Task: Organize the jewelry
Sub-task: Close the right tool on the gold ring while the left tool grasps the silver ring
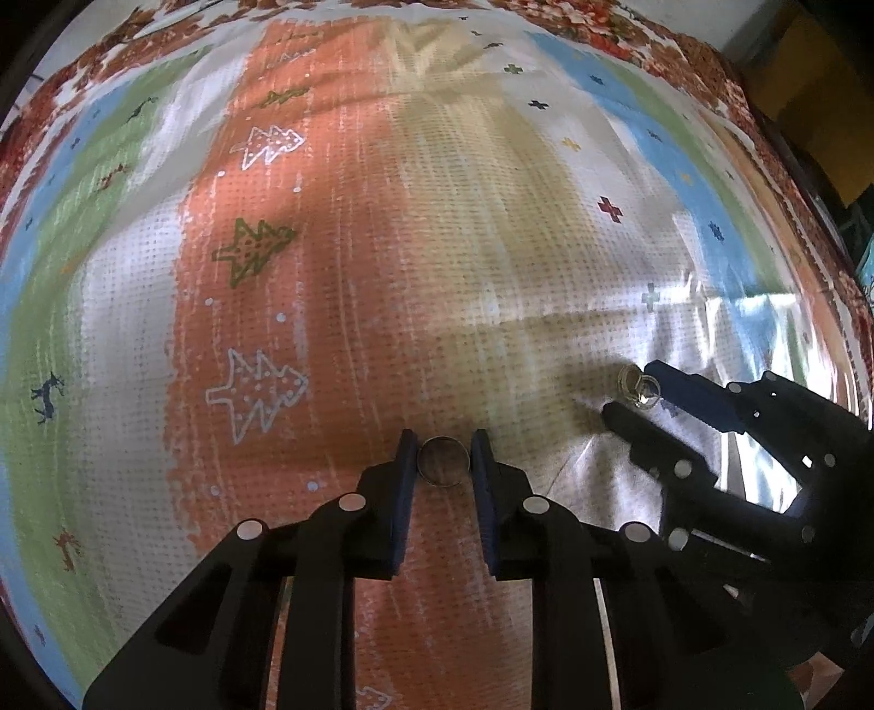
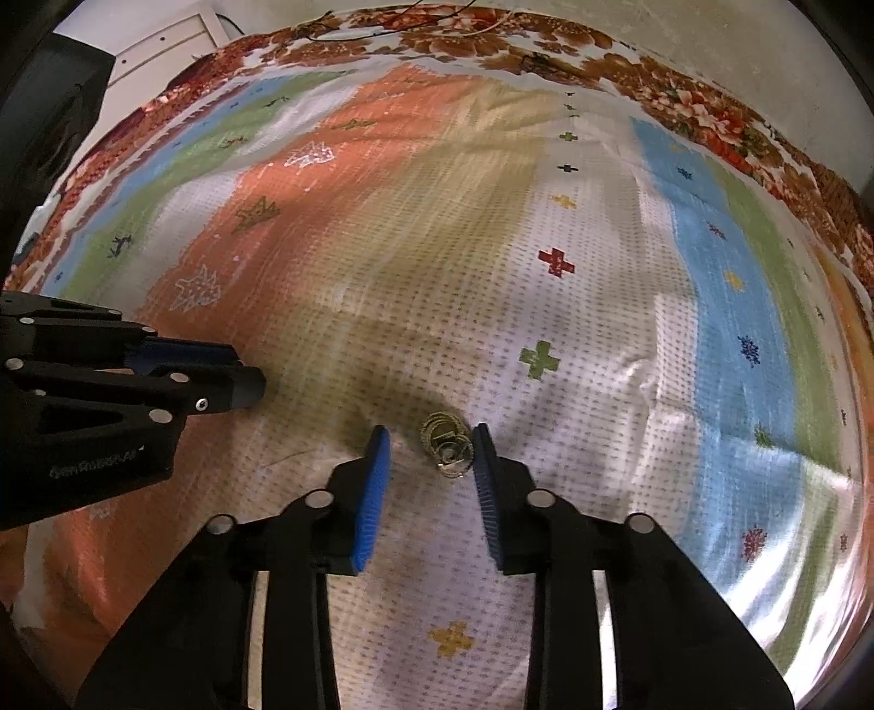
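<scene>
A plain metal ring (image 1: 443, 461) sits between the fingertips of my left gripper (image 1: 441, 456), whose jaws are closed on its two sides just above the patterned cloth (image 1: 338, 273). A small cluster of gold rings (image 2: 445, 443) lies on the cloth between the fingertips of my right gripper (image 2: 430, 449), which is open around it with a gap on the left side. In the left wrist view the cluster (image 1: 638, 386) shows between the right gripper's fingers (image 1: 644, 420). The left gripper (image 2: 248, 377) shows at the left of the right wrist view.
The colourful cloth (image 2: 601, 273) with tree and cross prints covers the whole surface and wrinkles at the right. A floral border (image 2: 683, 104) rings it. A white cabinet (image 2: 164, 43) and a dark object (image 2: 49, 104) stand beyond the far left edge.
</scene>
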